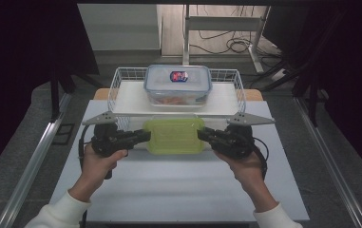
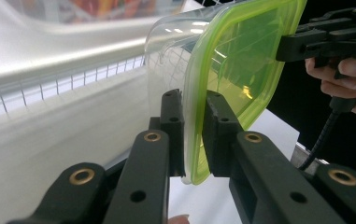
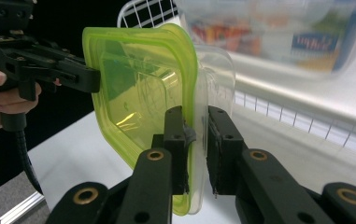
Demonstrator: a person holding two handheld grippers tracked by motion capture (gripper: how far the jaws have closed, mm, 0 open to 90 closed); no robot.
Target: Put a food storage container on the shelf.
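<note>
A: Where is the green-lidded container now?

B: At the middle of the high view, just in front of the wire basket. The left gripper has its fingers closed on the left rim, and the right gripper is clamped on the right rim.

A: How to carry it well?

B: I think both hands should move together and keep it level, so the thin rim does not slip out.

A: What is unclear?

B: If it touches the worktop I cannot tell. The food in the blue-rimmed box at upper centre is blurred
</note>
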